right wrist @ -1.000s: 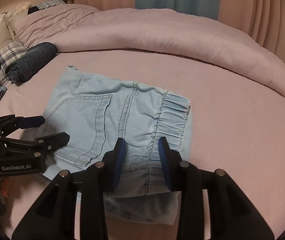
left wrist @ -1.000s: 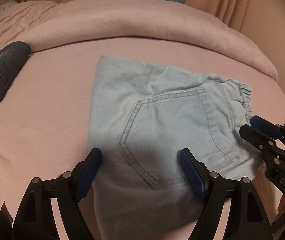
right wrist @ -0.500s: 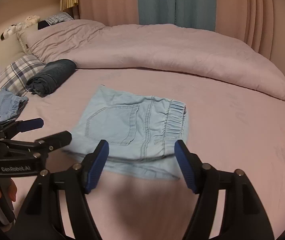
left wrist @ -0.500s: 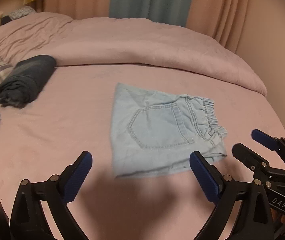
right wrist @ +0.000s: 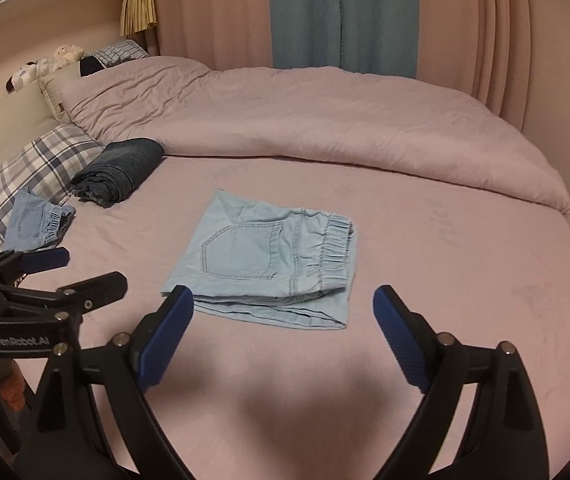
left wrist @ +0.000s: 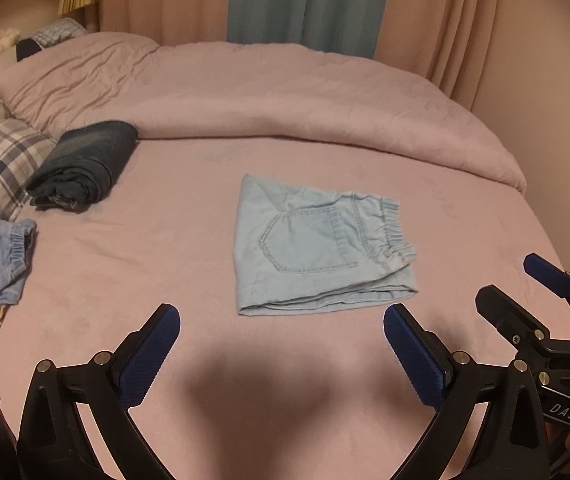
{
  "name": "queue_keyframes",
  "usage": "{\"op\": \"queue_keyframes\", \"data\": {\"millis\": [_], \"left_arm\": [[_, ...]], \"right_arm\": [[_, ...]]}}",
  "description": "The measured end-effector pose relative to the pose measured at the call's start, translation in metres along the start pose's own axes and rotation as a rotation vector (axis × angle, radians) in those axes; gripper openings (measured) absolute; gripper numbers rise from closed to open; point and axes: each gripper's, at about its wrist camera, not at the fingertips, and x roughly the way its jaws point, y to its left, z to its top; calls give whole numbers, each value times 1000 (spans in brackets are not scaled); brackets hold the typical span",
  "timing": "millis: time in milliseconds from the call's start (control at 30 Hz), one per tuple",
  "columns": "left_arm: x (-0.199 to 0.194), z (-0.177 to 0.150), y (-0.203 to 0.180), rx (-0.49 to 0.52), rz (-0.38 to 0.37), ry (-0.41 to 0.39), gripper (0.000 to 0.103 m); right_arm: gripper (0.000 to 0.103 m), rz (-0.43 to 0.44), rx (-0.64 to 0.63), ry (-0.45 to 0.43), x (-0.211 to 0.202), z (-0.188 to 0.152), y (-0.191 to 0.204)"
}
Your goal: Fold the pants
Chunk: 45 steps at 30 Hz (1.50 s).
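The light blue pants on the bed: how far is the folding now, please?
Done: the light blue pants lie folded into a flat stack on the bed sheet, back pocket up. In hand: nothing; the left gripper and right gripper are opening, both empty. Left: perhaps moving it beside the dark folded pants.

Both tools are matte black plastic: the left gripper (left wrist: pixel 281 354) and the right gripper (right wrist: pixel 283 334) each carry two angled fingers faced with textured dark-blue pads (left wrist: pixel 147 360) and pinned by round silver screws. The left one's side reads "GenRobot.AI" in white lettering (seen from the right wrist view). The right one's body shows "DAS".
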Motion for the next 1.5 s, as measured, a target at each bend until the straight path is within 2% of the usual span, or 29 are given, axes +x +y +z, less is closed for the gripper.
{"op": "queue_keyframes", "data": {"millis": [200,667,1500], "left_arm": [[-22,2,-12,19,19,-28,101],[-40,-1,-26,30,48,-57,101],[-46,-4,-37,61,82,-68,101]], "right_arm": [[103,-16,8,-16,-26,6,-2],[103,-35,19,-42,-50,10,-5],[103,-40,22,-64,-58,11,-11]]}}
